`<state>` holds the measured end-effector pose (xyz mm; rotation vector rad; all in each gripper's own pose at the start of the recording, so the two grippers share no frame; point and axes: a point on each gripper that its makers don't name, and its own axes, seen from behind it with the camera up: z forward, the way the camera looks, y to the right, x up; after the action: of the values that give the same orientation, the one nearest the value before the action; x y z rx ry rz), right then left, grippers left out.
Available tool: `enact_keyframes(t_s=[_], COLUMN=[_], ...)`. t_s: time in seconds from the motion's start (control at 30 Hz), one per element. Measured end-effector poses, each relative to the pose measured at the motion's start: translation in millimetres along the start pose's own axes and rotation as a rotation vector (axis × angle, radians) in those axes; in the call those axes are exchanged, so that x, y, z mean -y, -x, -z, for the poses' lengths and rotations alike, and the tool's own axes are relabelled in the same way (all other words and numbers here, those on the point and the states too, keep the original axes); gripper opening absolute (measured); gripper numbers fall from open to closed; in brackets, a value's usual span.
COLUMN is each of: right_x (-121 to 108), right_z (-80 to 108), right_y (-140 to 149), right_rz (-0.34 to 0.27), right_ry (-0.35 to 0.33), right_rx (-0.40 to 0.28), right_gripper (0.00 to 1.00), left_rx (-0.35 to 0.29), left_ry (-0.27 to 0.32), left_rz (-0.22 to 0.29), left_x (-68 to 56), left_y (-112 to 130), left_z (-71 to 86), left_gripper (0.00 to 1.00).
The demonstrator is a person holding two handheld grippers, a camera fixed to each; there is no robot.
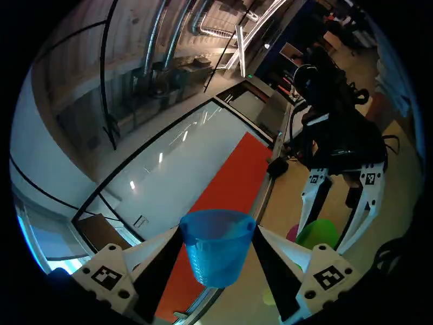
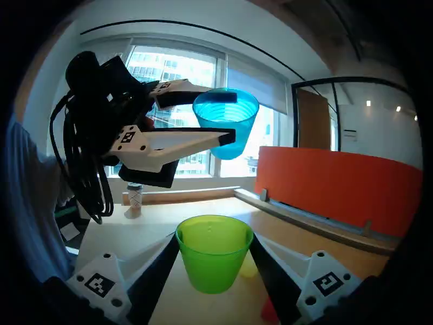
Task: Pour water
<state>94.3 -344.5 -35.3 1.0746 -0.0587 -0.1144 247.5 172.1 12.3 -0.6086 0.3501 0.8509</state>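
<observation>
The left hand-held gripper point(image 1: 217, 234) pinches a blue cup point(image 1: 216, 259), held high. The right hand-held gripper point(image 2: 215, 241) pinches an upright green cup point(image 2: 214, 265) below it

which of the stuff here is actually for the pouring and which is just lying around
For the job:
- blue cup, gripped by the left gripper
- green cup, gripped by the right gripper

Just lying about:
- small bottle on the table
- orange divider panel
- yellow object behind the green cup
</observation>
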Motion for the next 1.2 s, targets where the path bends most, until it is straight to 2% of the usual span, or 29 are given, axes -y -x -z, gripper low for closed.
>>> enact_keyframes(t_s=[1.2], right_x=[-2.0], right_z=[1.1], right_y=[-7.3], right_rz=[0.008], right_ry=[0.001], right_rx=[-0.013], right_gripper=[0.91], left_rx=[-0.002], left_ry=[-0.029], left_rz=[-0.187], left_x=[5.0], left_y=[-7.8], left_z=[-3.6], left_gripper=[0.87])
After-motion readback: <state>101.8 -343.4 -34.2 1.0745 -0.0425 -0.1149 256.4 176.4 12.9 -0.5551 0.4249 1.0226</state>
